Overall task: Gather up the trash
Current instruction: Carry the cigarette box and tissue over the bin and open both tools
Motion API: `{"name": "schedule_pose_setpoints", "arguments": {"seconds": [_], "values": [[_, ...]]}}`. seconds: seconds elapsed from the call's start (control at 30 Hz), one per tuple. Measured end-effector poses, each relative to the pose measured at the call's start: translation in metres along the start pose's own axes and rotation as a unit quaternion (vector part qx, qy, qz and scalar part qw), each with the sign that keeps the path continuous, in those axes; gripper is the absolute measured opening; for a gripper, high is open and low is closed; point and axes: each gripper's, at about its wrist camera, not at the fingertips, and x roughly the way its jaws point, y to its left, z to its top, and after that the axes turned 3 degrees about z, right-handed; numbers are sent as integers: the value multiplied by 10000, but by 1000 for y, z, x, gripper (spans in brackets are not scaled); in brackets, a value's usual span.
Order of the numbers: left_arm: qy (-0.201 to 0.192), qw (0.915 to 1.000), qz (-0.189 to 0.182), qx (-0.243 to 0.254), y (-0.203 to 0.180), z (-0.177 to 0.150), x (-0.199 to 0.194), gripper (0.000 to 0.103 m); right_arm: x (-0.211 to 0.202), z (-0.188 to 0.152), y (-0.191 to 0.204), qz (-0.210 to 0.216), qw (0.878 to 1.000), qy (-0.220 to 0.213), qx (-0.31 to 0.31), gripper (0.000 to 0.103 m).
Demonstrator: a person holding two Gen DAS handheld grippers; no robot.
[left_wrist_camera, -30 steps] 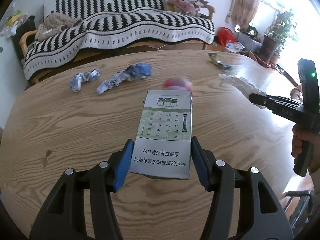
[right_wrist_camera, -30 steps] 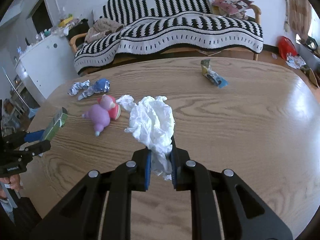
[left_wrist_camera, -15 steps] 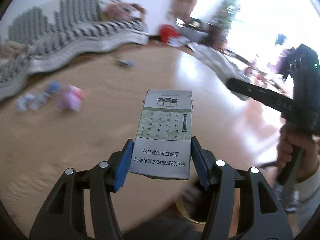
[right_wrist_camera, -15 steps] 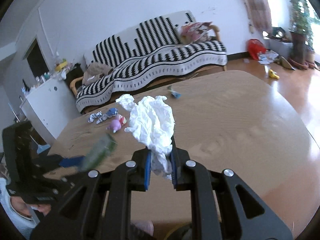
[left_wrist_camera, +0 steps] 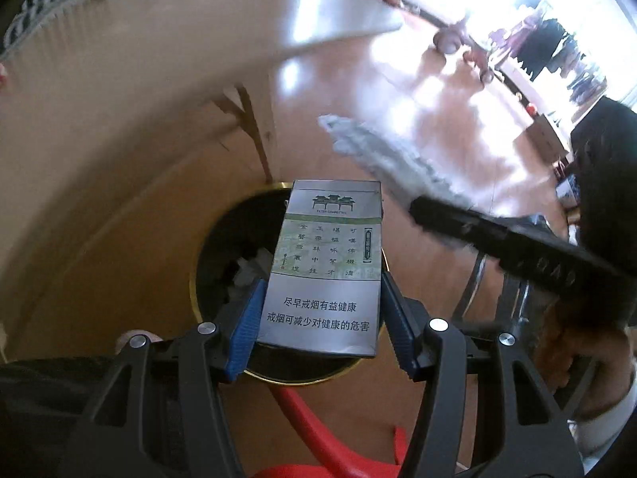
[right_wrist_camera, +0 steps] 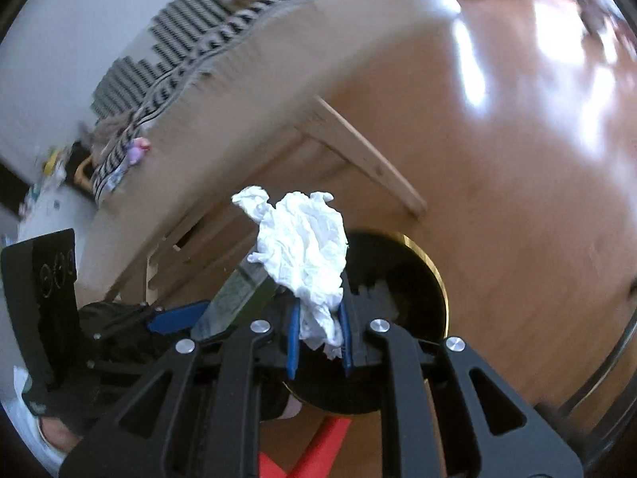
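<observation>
**Mei:** Left claw [left_wrist_camera: 320,314] has its blue pads pinching the flat grey-and-green cardboard cigarette pack [left_wrist_camera: 327,267] by its two long edges, low on the pack; it hangs right above the round black waste bin with the brass-coloured rim [left_wrist_camera: 201,267] on the floor, beside the pale wooden surface [left_wrist_camera: 131,79].

**Jon:** And the right claw [right_wrist_camera: 319,334]?

**Mei:** Pressed nearly together on the crumpled white paper tissue [right_wrist_camera: 304,251], gripping its lower tail; most of the wad stands free above the pads, over the same bin [right_wrist_camera: 422,275]; the pack [right_wrist_camera: 235,302] sits just to its left in that view.

**Jon:** How will they handle?

**Mei:** My guess: the pack is light and fairly stiff, though likely hollow, so a hard squeeze on the broad faces would crush it; the edge grip suits it; its glossy sides may slip. The tissue is soft and almost weightless; any bunched fold will do as a hold, but it may cling to a pad or drift when released; some pale litter already lies in the bin.

**Jon:** So both are placed for a drop?

**Mei:** It looks so; neither has been released yet.
</observation>
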Motion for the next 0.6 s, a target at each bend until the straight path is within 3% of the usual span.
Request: {"name": "schedule_pose_setpoints", "arguments": {"seconds": [0.13, 0.6], "values": [[327, 9994, 112, -56, 4, -3, 24, 56, 11, -4, -8, -128, 9997, 206, 46, 16], [332, 9992, 21, -233, 9, 4, 24, 56, 29, 1, -5, -144, 9993, 359, 4, 16]]}}
